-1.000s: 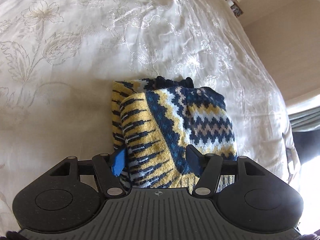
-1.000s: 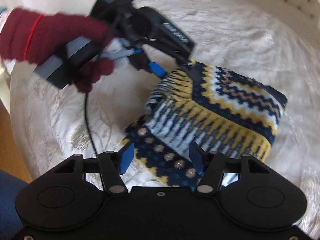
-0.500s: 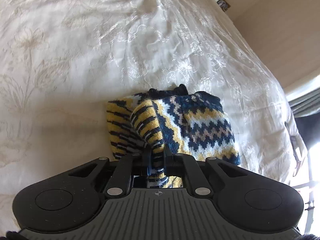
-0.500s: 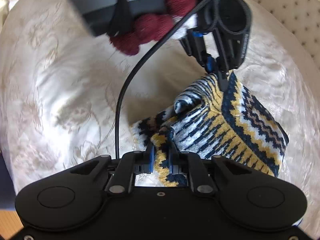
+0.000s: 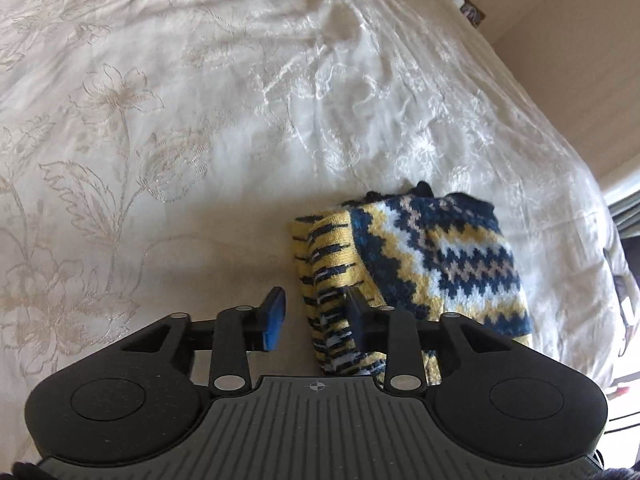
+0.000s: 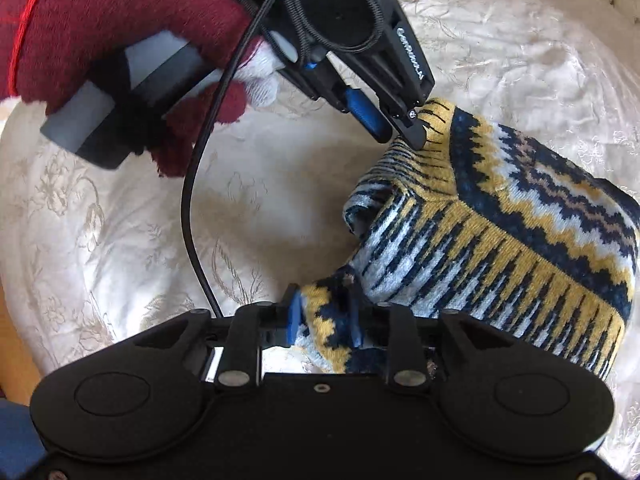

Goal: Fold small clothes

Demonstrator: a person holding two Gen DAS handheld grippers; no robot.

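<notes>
Half a second ago both grippers were pinched tight on the knit's near edge; now the left gripper has let go, its jaws parted, and has slid off to the garment's nine o'clock side, while the right gripper has eased but not released.

Nearest in the right wrist view, the right gripper's blue pads stand partly open with a fold of the knitted garment between them; whether they still grip it firmly I cannot tell. In the left wrist view one left finger lies over the striped edge of the garment, the other over bare bedspread, and nothing is caught between them. Beyond, at about twelve o'clock in the right view, the gloved left hand holds its tool with the fingertips just touching the garment's far corner. The garment itself lies bunched in a thick folded bundle on the bedspread, at two o'clock from the left tool.

The step in hand looks like setting down a completed fold. Next, the right gripper probably needs to open fully and withdraw without dragging the top layer, then the bundle wants squaring and pressing flat.
</notes>
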